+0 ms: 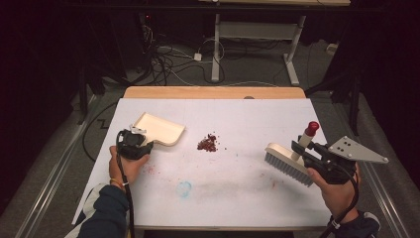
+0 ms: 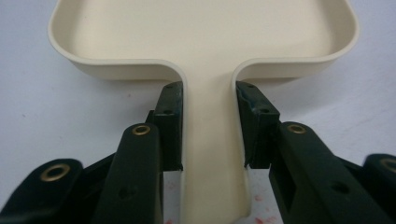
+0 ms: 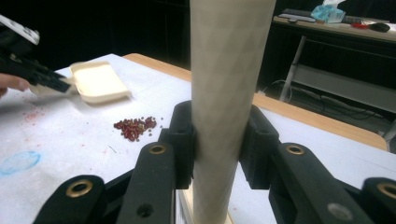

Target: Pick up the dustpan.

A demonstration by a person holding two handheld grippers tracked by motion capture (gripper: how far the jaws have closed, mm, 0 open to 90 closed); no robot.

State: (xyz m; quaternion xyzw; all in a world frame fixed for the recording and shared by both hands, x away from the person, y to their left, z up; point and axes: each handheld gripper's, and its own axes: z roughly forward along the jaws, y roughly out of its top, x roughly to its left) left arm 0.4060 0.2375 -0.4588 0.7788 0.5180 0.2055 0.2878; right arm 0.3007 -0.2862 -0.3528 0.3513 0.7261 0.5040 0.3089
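A cream dustpan (image 1: 159, 128) lies on the white table at the left, and my left gripper (image 1: 140, 144) is shut on its handle (image 2: 208, 140). Its tray (image 2: 201, 28) points away from me, toward the table's middle. A small pile of dark red beans (image 1: 208, 143) sits near the centre, and it also appears as the beans (image 3: 135, 127) in the right gripper view. At the right my right gripper (image 1: 305, 148) is shut on the pale handle (image 3: 225, 93) of a hand brush (image 1: 288, 163), whose grey bristles face down just above the table. The handle ends in a red tip (image 1: 312, 127).
Faint red smears (image 1: 148, 169) and a blue smudge (image 1: 184, 188) mark the white table cover (image 1: 237, 198). A wooden edge (image 1: 213, 92) runs along the far side. Beyond it are cables on the floor and a desk frame (image 1: 257, 44).
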